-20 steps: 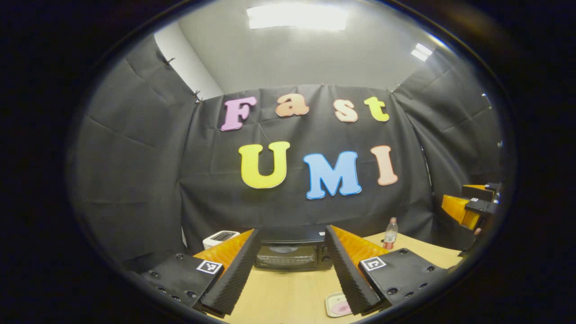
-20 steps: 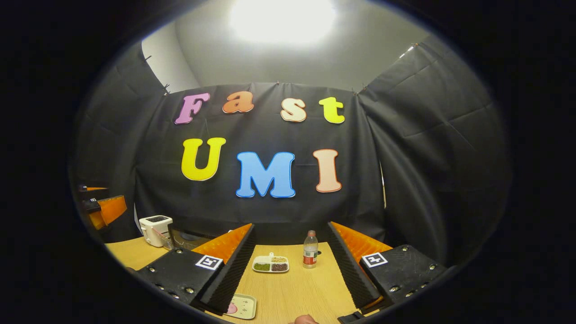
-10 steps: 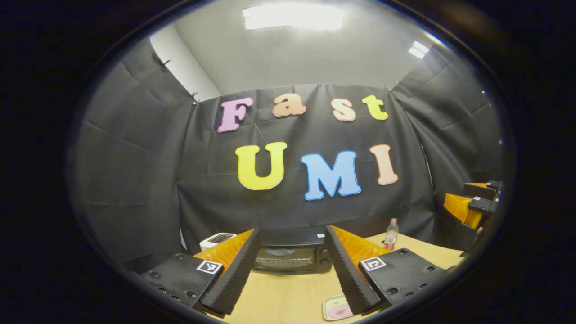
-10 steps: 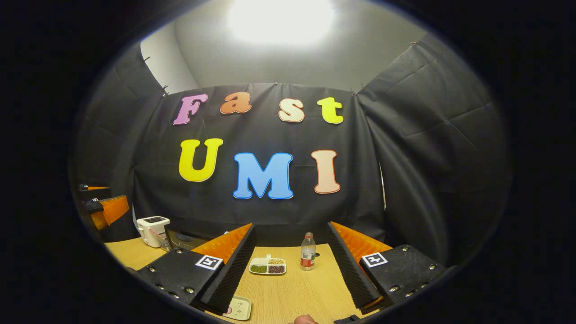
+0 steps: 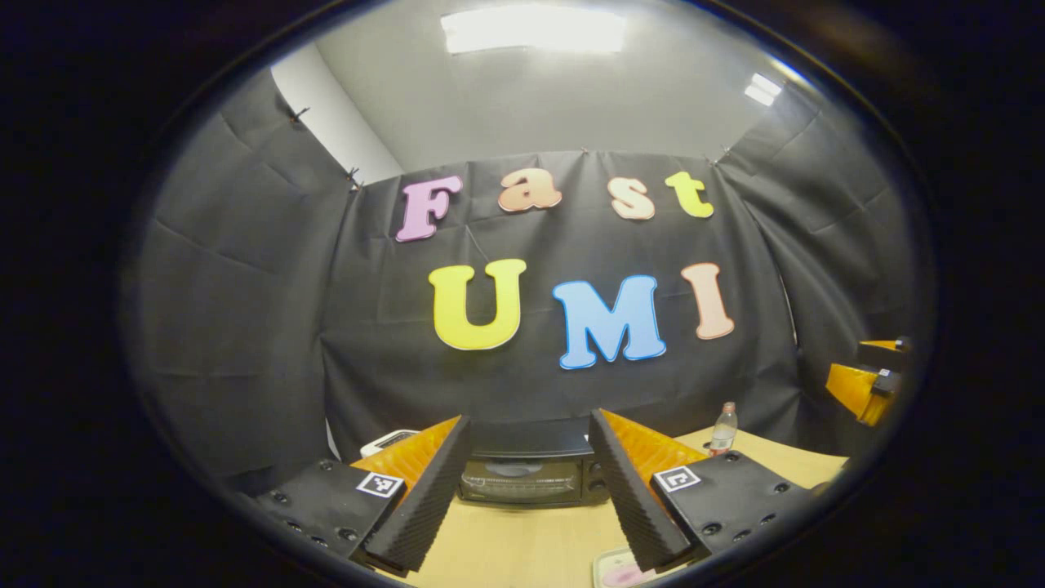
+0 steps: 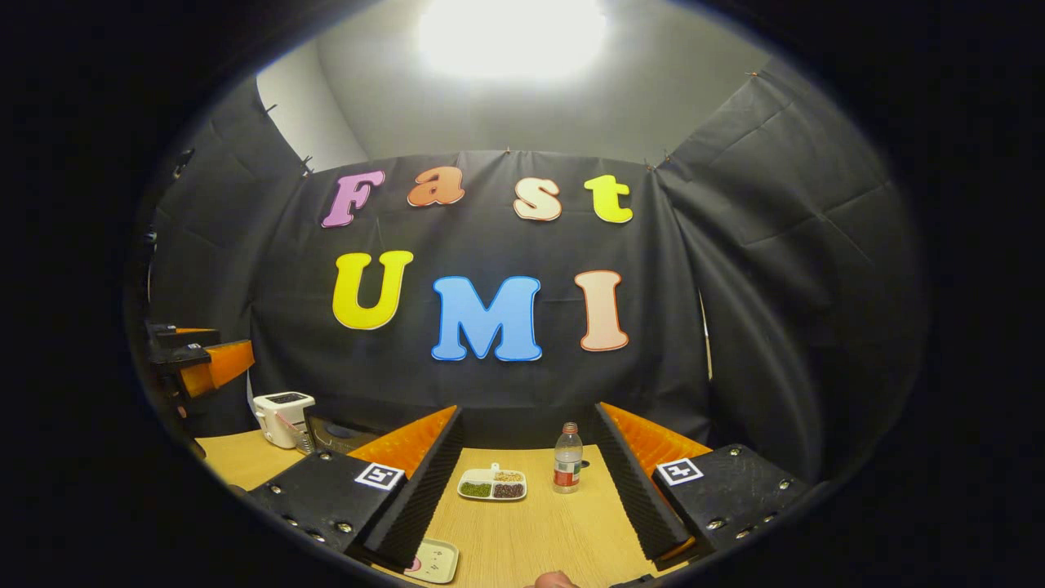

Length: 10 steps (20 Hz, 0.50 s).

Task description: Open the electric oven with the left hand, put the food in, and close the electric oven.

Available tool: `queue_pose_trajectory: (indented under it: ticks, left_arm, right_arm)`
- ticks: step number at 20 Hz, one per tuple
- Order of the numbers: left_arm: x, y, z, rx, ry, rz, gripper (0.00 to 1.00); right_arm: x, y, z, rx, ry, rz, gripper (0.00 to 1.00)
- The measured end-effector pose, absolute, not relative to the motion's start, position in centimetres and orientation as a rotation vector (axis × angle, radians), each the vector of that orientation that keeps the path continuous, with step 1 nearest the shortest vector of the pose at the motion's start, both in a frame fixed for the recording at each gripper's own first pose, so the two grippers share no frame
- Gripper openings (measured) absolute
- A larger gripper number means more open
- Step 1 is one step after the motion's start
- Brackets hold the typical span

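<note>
Two grippers: both held above the wooden table (image 6: 522, 523), each with its jaws spread wide and nothing between them.
Left gripper (image 5: 529, 474): it points straight at the electric oven (image 5: 526, 478), which shows in the gap between its two fingers, farther off at the back of the table, not touched.
Oven: black, its glass door closed, knobs on its right side; it stands against the black cloth wall.
Right gripper (image 6: 526, 482): it looks over the middle of the table; between its fingers, well ahead, lie a divided dish (image 6: 492, 484) with green, dark and pale fillings and a water bottle (image 6: 567, 469) standing upright just right of it.
Food plate (image 6: 433, 561): a small pale plate with something pink on it, near the table's front edge, low beside the right gripper's left finger; it is partly cut off, so I cannot tell what the food is.
Toaster (image 6: 283, 418): white, at the far left in the right gripper view, just beside the oven.
</note>
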<state>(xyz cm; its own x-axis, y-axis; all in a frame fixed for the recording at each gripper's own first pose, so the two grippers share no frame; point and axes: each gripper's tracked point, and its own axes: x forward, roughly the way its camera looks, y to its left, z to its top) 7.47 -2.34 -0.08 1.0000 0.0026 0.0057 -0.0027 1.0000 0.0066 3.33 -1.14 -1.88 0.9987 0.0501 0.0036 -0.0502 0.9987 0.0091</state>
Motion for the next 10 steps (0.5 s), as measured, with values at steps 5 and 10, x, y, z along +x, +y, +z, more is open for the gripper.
queue_pose_trajectory:
  ticks: [5, 10]
  left_arm:
    - [13.3, -0.8, -2.8, -0.044, 0.031, -0.011, 1.00]
    - [19.6, 1.1, -5.6, -0.054, 0.057, -0.039, 0.94]
  right_arm:
    - [5.3, -0.2, -1.3, 0.006, -0.019, 0.012, 0.97]
    - [7.6, 1.2, -1.7, -0.031, -0.018, -0.042, 0.97]
